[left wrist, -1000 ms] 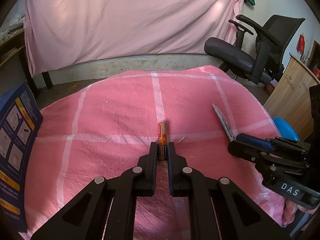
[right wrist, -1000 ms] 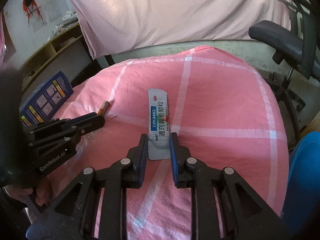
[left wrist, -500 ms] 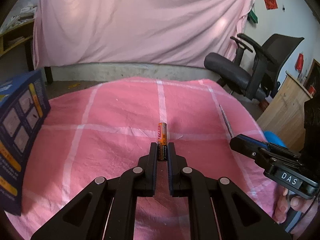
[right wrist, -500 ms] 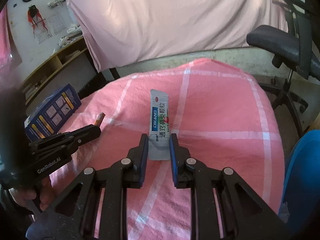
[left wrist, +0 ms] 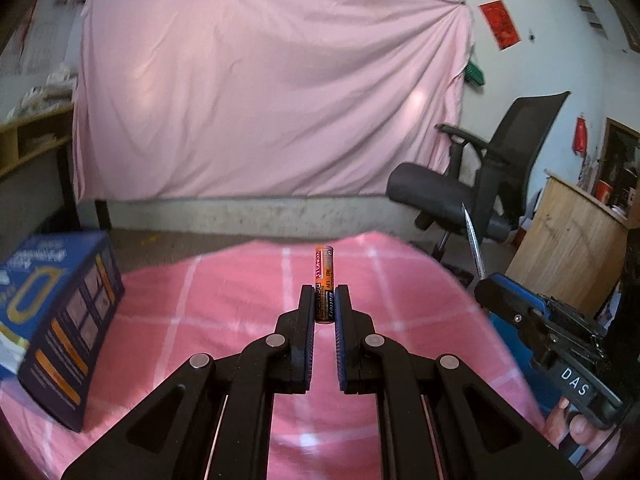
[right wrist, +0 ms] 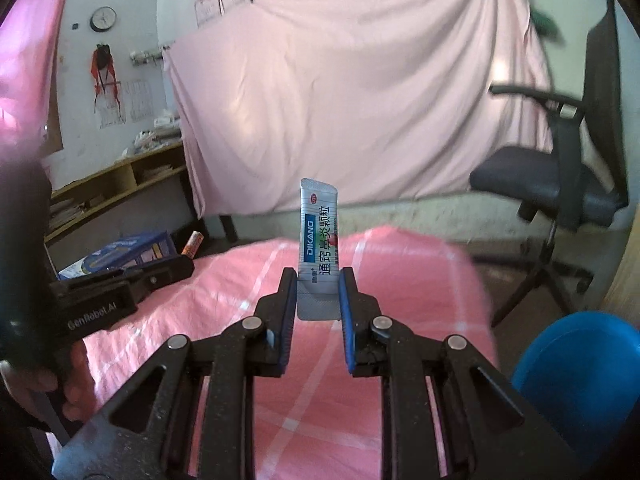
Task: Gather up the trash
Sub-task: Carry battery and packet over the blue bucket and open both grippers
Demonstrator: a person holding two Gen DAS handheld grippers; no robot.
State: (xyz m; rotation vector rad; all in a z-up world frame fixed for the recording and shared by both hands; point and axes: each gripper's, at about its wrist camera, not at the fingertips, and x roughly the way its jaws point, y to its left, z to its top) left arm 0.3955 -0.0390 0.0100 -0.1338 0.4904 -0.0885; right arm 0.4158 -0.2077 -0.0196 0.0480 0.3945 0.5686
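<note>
Left wrist view: left tool (left wrist: 324, 308) is clamping a battery (left wrist: 324, 280) by its lower half; the top is sticking up clear of the fingertips, above the pink checked counter (left wrist: 208, 300).
Right wrist view: right tool (right wrist: 319, 294) is pinching a silver medicine sachet (right wrist: 318, 248) across its bottom edge; most of the sachet is standing free above the jaws, leaning slightly.
Step in hand: I'm reading this as the carry, with both pieces held off the counter and heading for a bin.
Likely bin: blue container (right wrist: 576, 376) is sitting low beside the counter on the right-hand side. Can't confirm it's the bin, nor see inside.
Doing it well: keep both clamps closed until over the opening. The battery is round and held low, so it could pivot or slip if tilted hard. The sachet is floppy and may catch the rim; lower it in before opening.
Crossing risk: the two tools are working close side by side. The right tool (left wrist: 536, 316) shows at the edge of the left view, the left tool (right wrist: 120, 288) in the right view. Drop one at a time.
Around: blue carton (left wrist: 56, 320) is standing at the counter's left edge, well clear of the blue container.
Also: office chair (right wrist: 560, 184) is beyond the counter, near the container side.
Backdrop: pink sheet (left wrist: 272, 100) is hanging behind.
</note>
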